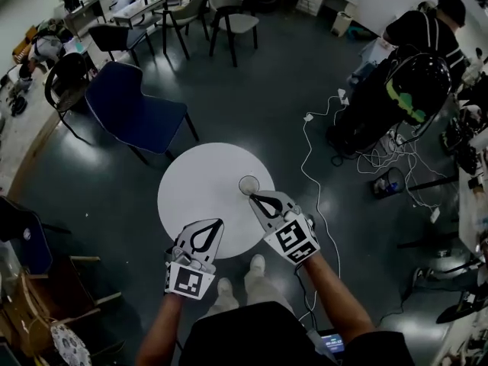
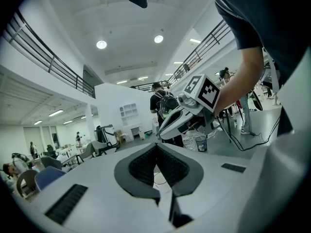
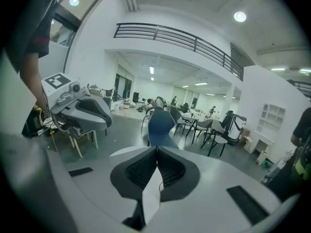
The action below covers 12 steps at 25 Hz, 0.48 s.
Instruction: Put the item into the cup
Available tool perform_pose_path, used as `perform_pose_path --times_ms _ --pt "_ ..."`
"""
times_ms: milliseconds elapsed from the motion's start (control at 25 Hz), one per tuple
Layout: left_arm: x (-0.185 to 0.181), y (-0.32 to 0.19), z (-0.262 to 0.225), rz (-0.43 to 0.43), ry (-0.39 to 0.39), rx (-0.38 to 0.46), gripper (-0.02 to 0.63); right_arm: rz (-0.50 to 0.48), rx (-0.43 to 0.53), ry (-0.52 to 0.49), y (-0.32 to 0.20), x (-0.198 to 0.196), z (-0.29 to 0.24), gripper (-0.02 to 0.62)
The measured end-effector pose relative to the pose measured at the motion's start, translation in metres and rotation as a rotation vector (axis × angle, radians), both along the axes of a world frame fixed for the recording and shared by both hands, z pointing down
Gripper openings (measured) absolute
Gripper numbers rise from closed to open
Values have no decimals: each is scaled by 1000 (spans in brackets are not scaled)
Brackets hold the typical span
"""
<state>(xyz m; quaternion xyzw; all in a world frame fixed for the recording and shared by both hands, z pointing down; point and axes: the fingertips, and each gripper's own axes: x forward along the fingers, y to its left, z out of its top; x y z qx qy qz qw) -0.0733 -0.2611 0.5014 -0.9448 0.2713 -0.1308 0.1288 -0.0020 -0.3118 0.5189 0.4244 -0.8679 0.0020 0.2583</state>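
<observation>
A round white table [image 1: 200, 191] stands in the middle of the head view, and a small clear cup [image 1: 248, 184] sits upright near its right edge. I cannot make out what is inside the cup. My right gripper [image 1: 253, 197] hovers just on the near side of the cup, jaws shut with nothing between them. My left gripper [image 1: 219, 222] is over the table's near edge, also shut and empty. In the left gripper view its jaws [image 2: 156, 145] meet, with the right gripper [image 2: 182, 118] raised beyond them. The right gripper view shows closed jaws [image 3: 157, 149] and the left gripper [image 3: 82, 111] at left.
A blue chair [image 1: 133, 105] stands beyond the table at the left, with more chairs [image 1: 229, 17] farther back. White cables [image 1: 316, 166] trail over the floor at the right toward a person with a backpack [image 1: 415, 75]. The holder's shoes [image 1: 257, 264] are by the table's near edge.
</observation>
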Motion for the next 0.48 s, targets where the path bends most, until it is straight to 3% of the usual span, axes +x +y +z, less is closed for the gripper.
perform_pose_path --times_ms 480 --pt "-4 60 -36 49 12 32 15 83 74 -124 73 -7 -56 18"
